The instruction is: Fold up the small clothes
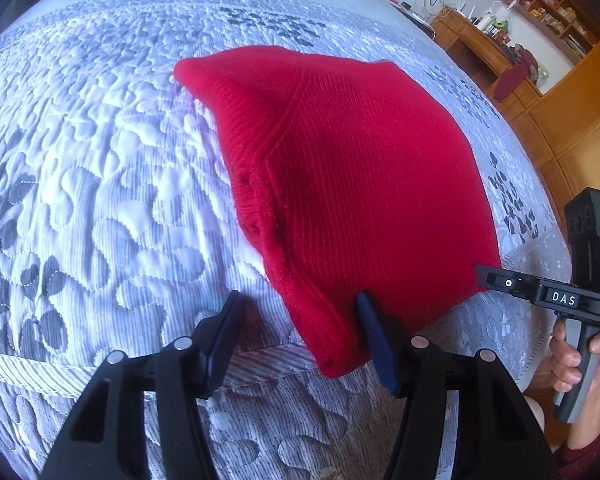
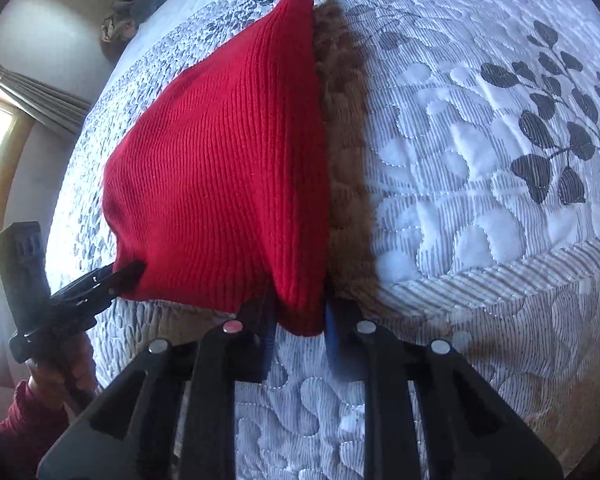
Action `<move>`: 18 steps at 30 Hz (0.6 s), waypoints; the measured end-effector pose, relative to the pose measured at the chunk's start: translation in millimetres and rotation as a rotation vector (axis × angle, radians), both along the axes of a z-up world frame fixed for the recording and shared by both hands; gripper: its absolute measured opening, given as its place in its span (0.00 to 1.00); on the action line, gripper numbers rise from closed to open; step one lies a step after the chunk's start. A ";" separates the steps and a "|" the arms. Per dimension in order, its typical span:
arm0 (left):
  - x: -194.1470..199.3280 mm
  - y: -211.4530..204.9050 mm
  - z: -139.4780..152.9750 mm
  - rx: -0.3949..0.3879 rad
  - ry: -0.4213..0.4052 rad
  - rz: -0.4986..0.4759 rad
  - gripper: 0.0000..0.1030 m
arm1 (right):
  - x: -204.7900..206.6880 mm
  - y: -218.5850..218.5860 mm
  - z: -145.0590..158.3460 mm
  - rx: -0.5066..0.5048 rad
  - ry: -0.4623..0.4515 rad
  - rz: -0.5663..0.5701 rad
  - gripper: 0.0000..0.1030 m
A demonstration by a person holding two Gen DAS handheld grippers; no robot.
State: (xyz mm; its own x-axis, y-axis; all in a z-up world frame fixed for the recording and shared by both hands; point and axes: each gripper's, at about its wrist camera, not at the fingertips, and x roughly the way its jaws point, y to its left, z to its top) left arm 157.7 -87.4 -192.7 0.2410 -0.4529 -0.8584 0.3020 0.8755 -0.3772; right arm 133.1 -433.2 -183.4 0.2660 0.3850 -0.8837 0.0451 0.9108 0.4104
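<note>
Our red knit garment (image 1: 352, 184) on the quilted bed (image 1: 100, 200), our right gripper (image 2: 300, 324) clamped narrow on its near corner, our left gripper (image 1: 300, 320) open wide astride its other near corner, brown fuzzy cloth (image 2: 344, 152) just beside it.

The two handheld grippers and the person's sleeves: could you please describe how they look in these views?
Both grippers are black plastic with dark blue finger pads and round silver studs along the finger arms. The right gripper, seen from the left wrist view, carries a white "DAS" label, a small green light on its upright black block, and a grey and black pistol handle. The left gripper matches it. The sleeve is dark red knit.
</note>
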 end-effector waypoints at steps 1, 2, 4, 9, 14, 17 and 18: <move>2.1 -2.0 -0.4 0.000 -0.004 0.005 0.59 | -0.3 2.8 -0.1 -0.014 -0.006 -0.001 0.19; 4.0 -3.0 -0.5 -0.003 -0.009 0.008 0.60 | -0.8 5.6 0.3 -0.031 -0.014 0.002 0.20; 3.3 -4.7 -0.4 -0.009 -0.026 0.010 0.65 | -0.1 7.4 0.7 -0.045 -0.018 -0.006 0.21; -8.4 -2.0 11.6 0.018 -0.073 0.079 0.68 | -12.1 12.1 17.1 -0.074 -0.054 -0.062 0.51; -36.7 16.4 31.8 0.023 -0.087 0.190 0.79 | -48.0 26.7 47.8 -0.237 -0.110 -0.048 0.67; -50.9 27.7 42.8 0.007 -0.078 0.238 0.84 | -67.4 30.1 57.0 -0.231 -0.104 -0.057 0.72; -56.2 31.6 47.8 0.014 -0.075 0.247 0.86 | -73.9 29.9 59.3 -0.238 -0.107 -0.061 0.74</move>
